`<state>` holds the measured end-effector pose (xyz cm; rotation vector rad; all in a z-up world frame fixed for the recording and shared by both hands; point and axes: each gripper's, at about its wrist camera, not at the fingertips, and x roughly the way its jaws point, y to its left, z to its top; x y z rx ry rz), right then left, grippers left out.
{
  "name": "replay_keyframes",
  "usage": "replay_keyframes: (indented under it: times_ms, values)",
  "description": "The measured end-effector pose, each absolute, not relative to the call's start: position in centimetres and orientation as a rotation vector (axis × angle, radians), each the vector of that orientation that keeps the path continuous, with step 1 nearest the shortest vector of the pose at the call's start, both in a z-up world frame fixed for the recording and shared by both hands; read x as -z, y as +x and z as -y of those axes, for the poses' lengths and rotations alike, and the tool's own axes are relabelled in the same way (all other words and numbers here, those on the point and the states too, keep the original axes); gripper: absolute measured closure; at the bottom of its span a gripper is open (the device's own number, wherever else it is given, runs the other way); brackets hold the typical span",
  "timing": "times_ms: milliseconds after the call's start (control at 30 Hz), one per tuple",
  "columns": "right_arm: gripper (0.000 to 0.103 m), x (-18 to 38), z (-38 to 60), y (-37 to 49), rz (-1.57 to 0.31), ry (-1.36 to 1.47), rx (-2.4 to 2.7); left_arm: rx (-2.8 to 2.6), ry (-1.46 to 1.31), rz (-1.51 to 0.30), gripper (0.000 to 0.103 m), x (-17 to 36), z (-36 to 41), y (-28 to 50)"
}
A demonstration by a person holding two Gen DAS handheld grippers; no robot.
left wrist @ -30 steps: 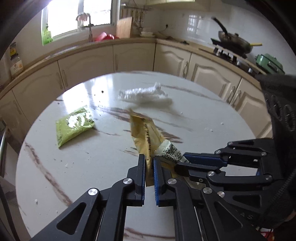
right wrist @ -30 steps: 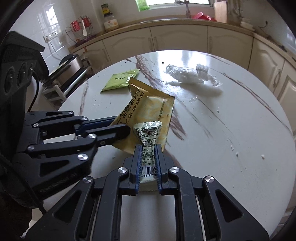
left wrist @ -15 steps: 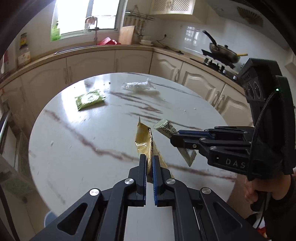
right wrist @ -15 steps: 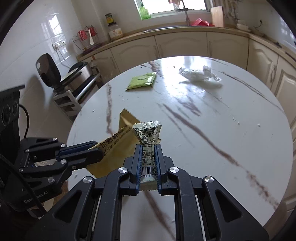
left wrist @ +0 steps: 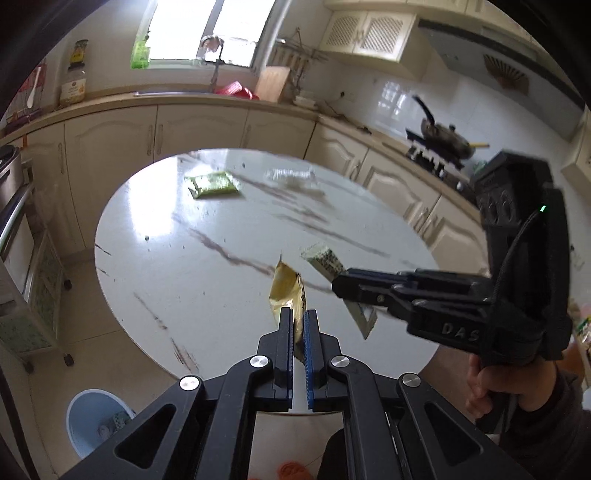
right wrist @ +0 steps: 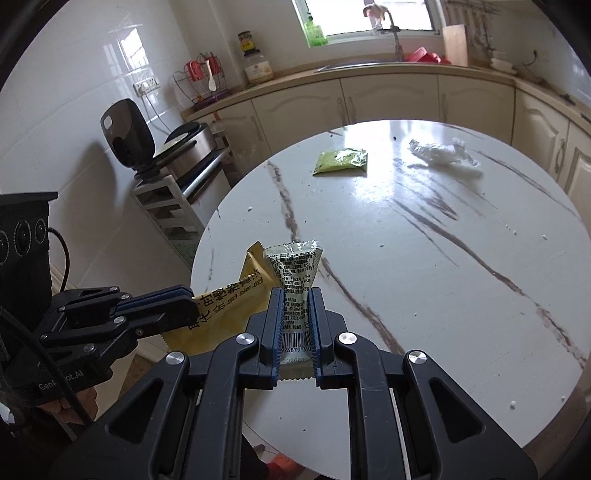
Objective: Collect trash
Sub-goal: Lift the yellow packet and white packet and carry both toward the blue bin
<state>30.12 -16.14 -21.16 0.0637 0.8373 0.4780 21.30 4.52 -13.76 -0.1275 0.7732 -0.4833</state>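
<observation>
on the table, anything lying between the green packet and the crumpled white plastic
Nothing does: in the right wrist view the stretch of table between the green packet and the crumpled white plastic is bare, glossy marble.

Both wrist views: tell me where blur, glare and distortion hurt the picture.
Left wrist view: motion blur smears the pan and the crumpled plastic; the window is blown out; fisheye bends the cabinets. Right wrist view: sharper; print on the silver wrapper is readable; window glare washes the table near the green packet; dark corners in both.
</observation>
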Motion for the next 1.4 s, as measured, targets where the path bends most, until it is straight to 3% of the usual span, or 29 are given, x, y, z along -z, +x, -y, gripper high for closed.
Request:
replay_keyframes:
  times_ms: [200,233,267,333,433,633,1033,1400]
  values:
    - [0.09,22.8,16.3,29.9,-0.851,-0.012,-0.399,0.451,-0.092,-0.861,0.09,16.6,-4.3,21.7]
    - [0.09,23.1,16.4,30.0,-0.858,-0.022,-0.391,0.44,-0.096,-0.86,0.076,16.5,-4.4,21.7]
    - [0.09,23.6,16.7,30.1,-0.871,-0.014,-0.392,0.428,-0.09,-0.868,0.055,16.4,-4.3,21.8]
    - [0.09,24.0,16.9,30.1,-0.882,-0.005,-0.399,0.408,-0.064,-0.868,0.045,16.1,-4.0,22.2]
    - [0.09,24.4,17.2,30.2,-0.884,0.009,-0.41,0.409,-0.037,-0.879,0.048,15.9,-3.0,22.9]
    - [0.09,24.6,17.4,30.4,-0.883,0.015,-0.415,0.418,0.014,-0.85,0.1,15.6,-0.2,24.2]
    - [0.09,22.1,15.8,29.1,-0.824,0.034,-0.456,0.446,-0.147,-0.763,0.101,14.1,-4.9,22.2]
    - [0.09,19.6,2.0,28.4,-0.773,-0.073,-0.659,0.258,-0.233,-0.679,0.101,12.7,-18.7,16.5]
